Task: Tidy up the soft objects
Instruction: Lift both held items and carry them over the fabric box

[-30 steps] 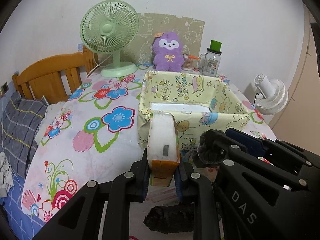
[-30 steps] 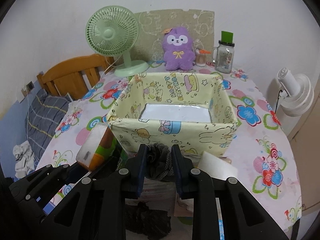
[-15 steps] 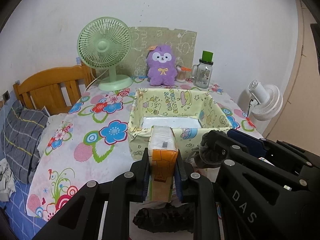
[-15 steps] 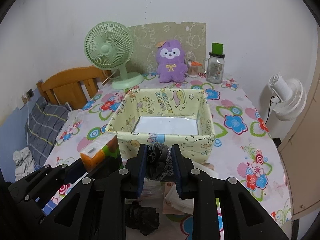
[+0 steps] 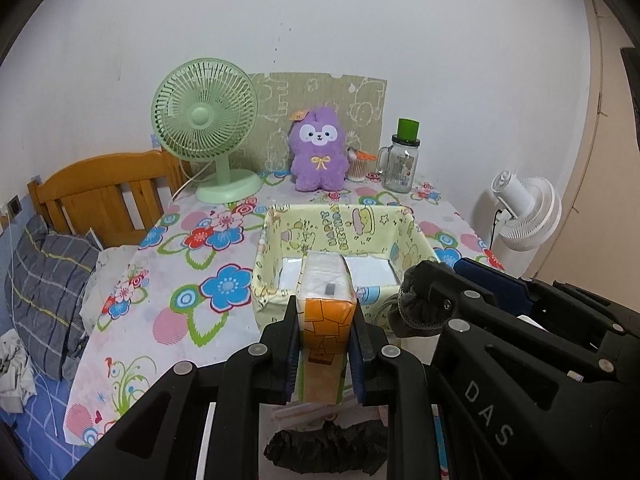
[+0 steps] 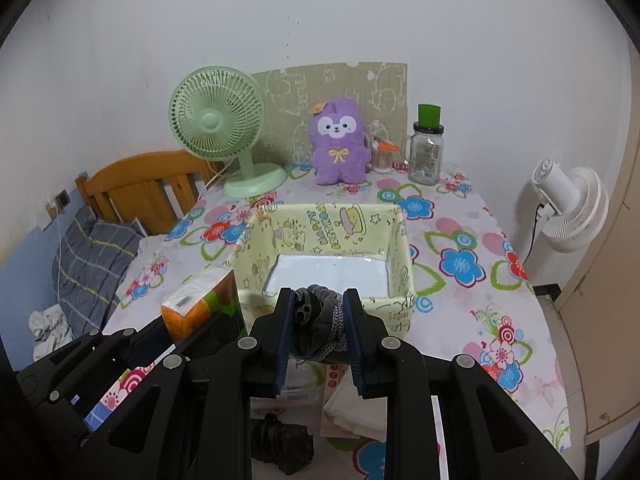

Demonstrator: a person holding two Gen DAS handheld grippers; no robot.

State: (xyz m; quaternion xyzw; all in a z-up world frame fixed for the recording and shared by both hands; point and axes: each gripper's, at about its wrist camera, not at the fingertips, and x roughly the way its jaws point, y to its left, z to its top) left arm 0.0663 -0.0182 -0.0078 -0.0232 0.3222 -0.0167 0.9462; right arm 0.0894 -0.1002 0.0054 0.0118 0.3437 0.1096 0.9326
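Observation:
My left gripper (image 5: 326, 320) is shut on an orange and white tissue pack (image 5: 326, 300), held in the air in front of the yellow cartoon-print storage box (image 5: 340, 224). The pack also shows in the right wrist view (image 6: 196, 304). My right gripper (image 6: 318, 320) is shut on a dark grey rolled sock (image 6: 318, 324), held just before the box's near wall (image 6: 328, 300). The box has a bare white bottom (image 6: 328, 272). The sock also shows in the left wrist view (image 5: 416, 308). A black cloth bundle (image 5: 328, 450) lies on the table below both grippers.
A green desk fan (image 6: 218, 120), a purple plush toy (image 6: 340, 144), a cotton-swab pot (image 6: 382, 158) and a glass jar with green lid (image 6: 426, 148) stand along the back wall. A white fan (image 6: 568, 208) stands to the right. A wooden bed frame (image 6: 148, 184) and striped pillow (image 6: 88, 256) are left. Papers (image 6: 352, 408) lie near the front edge.
Both grippers have risen and drawn back from the box with their loads, so the box looks smaller and its white bottom shows more. The grips have not changed.

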